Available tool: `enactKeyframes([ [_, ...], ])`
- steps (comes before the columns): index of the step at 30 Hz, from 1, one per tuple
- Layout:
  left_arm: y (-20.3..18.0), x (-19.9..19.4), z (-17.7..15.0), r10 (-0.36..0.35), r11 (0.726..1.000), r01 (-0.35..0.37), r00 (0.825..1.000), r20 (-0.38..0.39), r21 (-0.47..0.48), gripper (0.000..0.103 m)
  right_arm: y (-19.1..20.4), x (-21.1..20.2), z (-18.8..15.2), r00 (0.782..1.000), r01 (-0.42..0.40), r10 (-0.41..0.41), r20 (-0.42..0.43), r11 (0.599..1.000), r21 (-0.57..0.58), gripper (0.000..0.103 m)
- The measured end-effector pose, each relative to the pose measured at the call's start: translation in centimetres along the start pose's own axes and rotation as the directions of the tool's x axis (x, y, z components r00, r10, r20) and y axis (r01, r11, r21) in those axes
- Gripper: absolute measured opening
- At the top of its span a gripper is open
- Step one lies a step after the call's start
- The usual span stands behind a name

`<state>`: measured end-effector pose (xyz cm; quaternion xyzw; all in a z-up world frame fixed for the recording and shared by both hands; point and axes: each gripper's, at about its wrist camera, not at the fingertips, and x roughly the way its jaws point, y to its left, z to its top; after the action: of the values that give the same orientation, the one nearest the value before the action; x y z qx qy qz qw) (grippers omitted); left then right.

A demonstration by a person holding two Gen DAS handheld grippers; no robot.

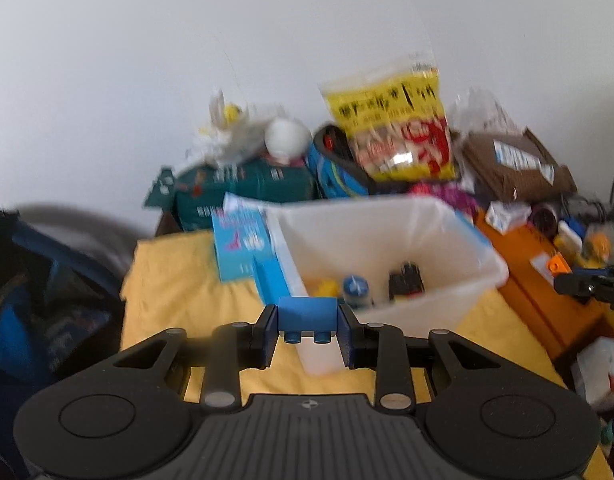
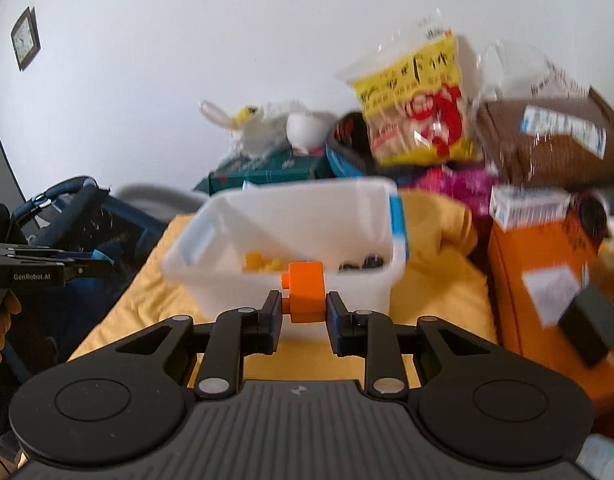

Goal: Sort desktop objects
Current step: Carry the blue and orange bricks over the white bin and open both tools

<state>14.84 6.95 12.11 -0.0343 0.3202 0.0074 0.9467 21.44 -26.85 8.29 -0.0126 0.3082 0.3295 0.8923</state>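
Left gripper (image 1: 307,326): jaws clamped on a blue brick (image 1: 306,314), studs facing the camera, pads on its two end faces. Brick held above the yellow cloth (image 1: 179,280), just short of the near wall of the white bin (image 1: 483,280)

Right gripper (image 2: 304,312): jaws closed on an orange brick (image 2: 306,292), pinched low, most of the block standing proud above the pads; one stud sticks out to the left. Also short of the bin's near wall

Risks, as judged:
- Orange brick gripped near its bottom edge; a quick swing could pivot it out of the pads onto the cloth
- Both views blurred; with fast travel, a release timed early would drop a brick in front of the bin, not in it
- Both grippers head for one bin; they sit near each other and could knock over the rim

Inside the bin: yellow pieces (image 2: 263,265), a dark item (image 1: 405,284), a small blue-and-white thing (image 1: 355,286). A divider seems to split it; wrong compartment is possible

Behind: piled boxes and a yellow snack bag (image 1: 395,132) against the wall; overshoot loses a brick in that clutter
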Motion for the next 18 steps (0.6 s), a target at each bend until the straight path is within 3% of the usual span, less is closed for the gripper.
enactKeyframes([
  [6, -0.3, -0.6, 3.6, -0.025, 1.0, 0.025, 0.999, 0.043, 0.007, 0.034, 0.0, -0.5, 3.3, 0.999, 0.002, -0.002, 0.037, 1.0, -0.021, 0.027],
  [13, -1.3, -0.9, 8.0, -0.037, 0.998, 0.033, 0.996, 0.08, 0.055, 0.034, 0.2, -0.2, 7.0, 1.0, -0.014, 0.015, 0.017, 0.999, -0.045, 0.027],
  [18, -1.9, 0.0, 10.7, -0.065, 0.996, 0.061, 0.996, 0.062, 0.065, 0.034, 0.6, 0.5, 9.4, 1.0, -0.027, 0.027, 0.001, 0.997, -0.066, 0.027],
])
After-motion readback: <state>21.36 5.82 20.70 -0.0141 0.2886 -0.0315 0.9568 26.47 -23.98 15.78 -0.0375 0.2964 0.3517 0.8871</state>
